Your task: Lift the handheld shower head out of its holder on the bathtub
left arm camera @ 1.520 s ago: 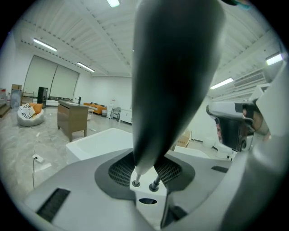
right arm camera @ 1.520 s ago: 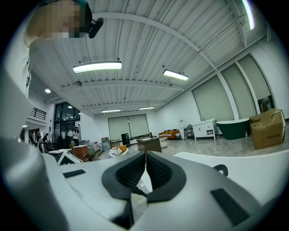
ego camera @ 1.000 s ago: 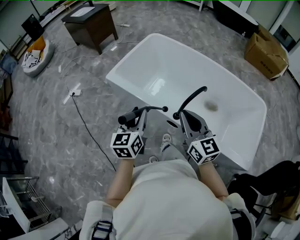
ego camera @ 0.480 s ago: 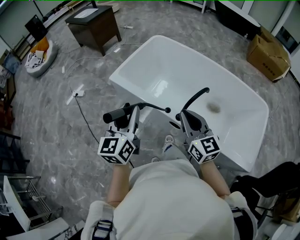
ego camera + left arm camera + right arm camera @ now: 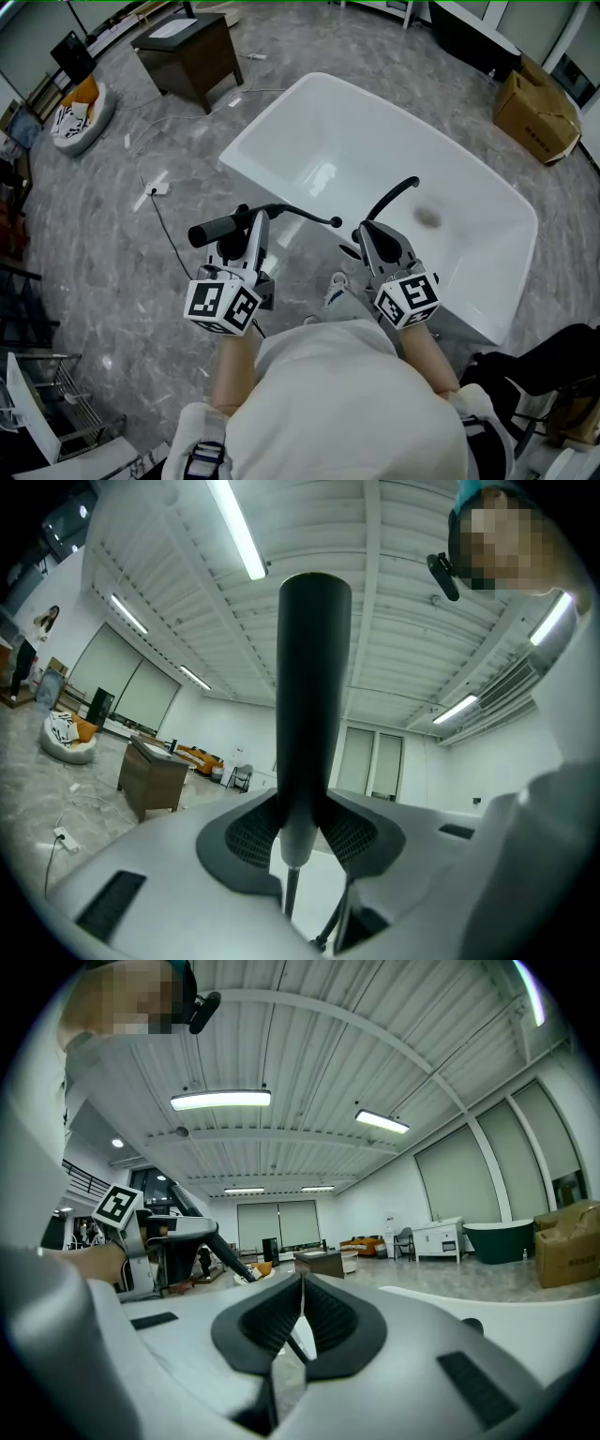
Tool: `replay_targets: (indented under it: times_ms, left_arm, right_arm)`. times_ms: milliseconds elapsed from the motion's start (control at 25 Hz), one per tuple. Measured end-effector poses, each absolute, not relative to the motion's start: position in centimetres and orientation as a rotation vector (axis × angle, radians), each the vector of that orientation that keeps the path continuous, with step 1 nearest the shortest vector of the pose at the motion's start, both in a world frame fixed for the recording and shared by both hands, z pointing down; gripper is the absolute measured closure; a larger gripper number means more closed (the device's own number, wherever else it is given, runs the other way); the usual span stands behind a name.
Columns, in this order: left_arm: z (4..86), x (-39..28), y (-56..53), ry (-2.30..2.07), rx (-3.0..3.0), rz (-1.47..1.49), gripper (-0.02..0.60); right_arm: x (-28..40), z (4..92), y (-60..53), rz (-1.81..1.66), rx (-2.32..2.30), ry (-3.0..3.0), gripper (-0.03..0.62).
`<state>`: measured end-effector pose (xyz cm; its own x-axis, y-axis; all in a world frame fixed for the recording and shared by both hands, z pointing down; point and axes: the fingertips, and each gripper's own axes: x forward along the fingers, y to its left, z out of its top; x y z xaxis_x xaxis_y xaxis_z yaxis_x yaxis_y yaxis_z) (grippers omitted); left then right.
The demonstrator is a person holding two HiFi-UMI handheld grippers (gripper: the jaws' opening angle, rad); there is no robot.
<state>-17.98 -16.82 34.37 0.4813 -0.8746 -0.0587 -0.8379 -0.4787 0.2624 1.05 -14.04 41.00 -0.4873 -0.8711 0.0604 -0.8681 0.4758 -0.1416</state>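
By the bathtub (image 5: 281, 103), the left gripper (image 5: 246, 231) pinches the stiff, probably slippery shower head (image 5: 216, 228) by its handle, while the right gripper (image 5: 375, 240) has its fingers pressed together.

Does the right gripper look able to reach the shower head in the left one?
Probably yes: the shower head, held by the left gripper, is beside the right gripper, nothing between them, though its shut jaws must open first.

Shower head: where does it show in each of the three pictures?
Head view: shower head left of centre, in the left gripper.
Left gripper view: upright black bar, dead centre.
Right gripper view: far left, mid-height.
Shared landmark: brown cabinet.
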Motion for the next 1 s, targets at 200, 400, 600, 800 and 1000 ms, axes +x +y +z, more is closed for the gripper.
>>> replay_targets:
  times_ms: [200, 400, 600, 800, 1000]
  left_arm:
    - [34.47, -17.78, -16.84, -1.468, 2.521, -0.291, 0.44]
    - [34.72, -17.88, -16.98, -1.458, 2.51, -0.301, 0.44]
    - [34.8, -17.71, -17.11, -1.448, 2.51, -0.3, 0.44]
    - [34.78, -17.87, -17.14, -1.444, 2.509, -0.3, 0.44]
    - [34.88, -18.12, -17.3, -1.441, 2.507, -0.299, 0.44]
  right_arm:
    - [1.13, 41.05, -14.09, -0.245, -1.587, 2.681, 0.572]
    - [1.12, 41.27, -14.25, -0.262, -1.598, 2.672, 0.572]
    - [0.92, 40.94, -13.99, -0.137, -1.645, 2.703, 0.574]
    - [0.64, 40.41, -14.07, -0.123, -1.642, 2.686, 0.574]
    - [0.34, 40.58, -14.31, -0.133, -1.637, 2.692, 0.574]
